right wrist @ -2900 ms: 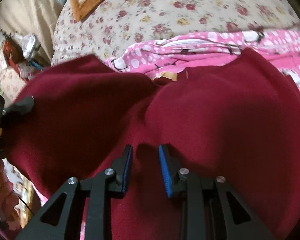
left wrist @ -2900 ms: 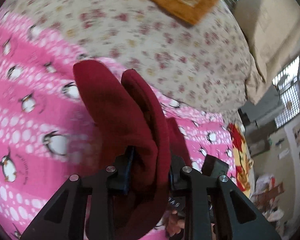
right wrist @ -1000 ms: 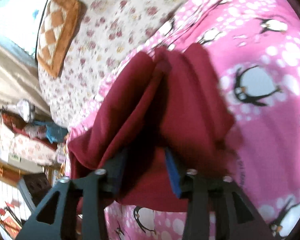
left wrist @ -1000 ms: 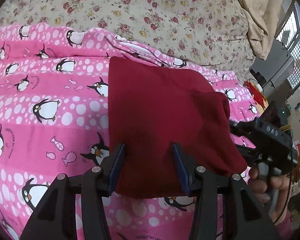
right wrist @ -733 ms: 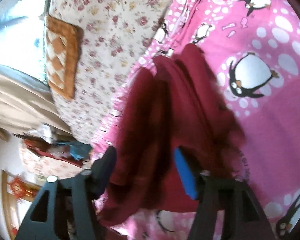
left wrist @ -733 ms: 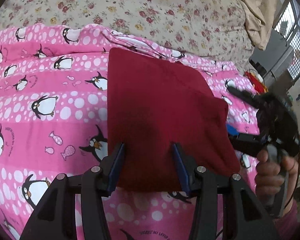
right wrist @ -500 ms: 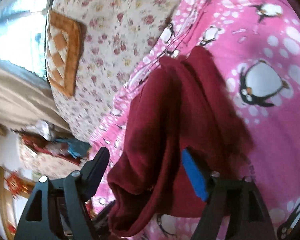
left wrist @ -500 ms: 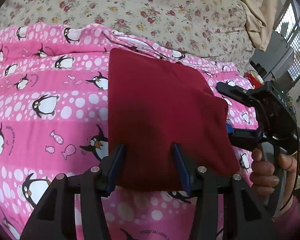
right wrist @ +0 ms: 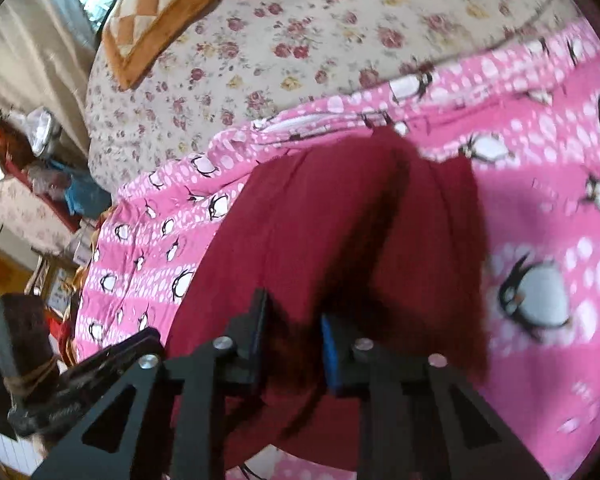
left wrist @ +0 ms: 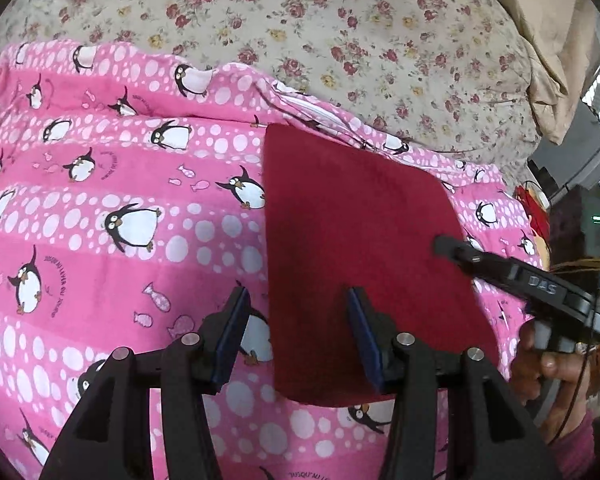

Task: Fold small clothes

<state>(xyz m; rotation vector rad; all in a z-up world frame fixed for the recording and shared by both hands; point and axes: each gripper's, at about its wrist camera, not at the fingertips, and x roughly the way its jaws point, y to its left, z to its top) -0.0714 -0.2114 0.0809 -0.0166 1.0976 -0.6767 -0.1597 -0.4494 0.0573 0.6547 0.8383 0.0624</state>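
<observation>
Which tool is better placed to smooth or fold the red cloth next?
Right, probably. The right tool sits low over the red cloth, jaws straddling a raised ridge. The left tool is open at its near left edge, holding nothing, half over the penguin blanket.

Ahead of the left gripper (left wrist: pixel 296 328), of matt black plastic with blue rubbery pads (left wrist: pixel 232 332) and shiny metal screws, lies a dark red garment (left wrist: pixel 360 248) of soft, matt, fuzzy cloth on smooth printed pink blanket (left wrist: pixel 120 200) fabric.
</observation>
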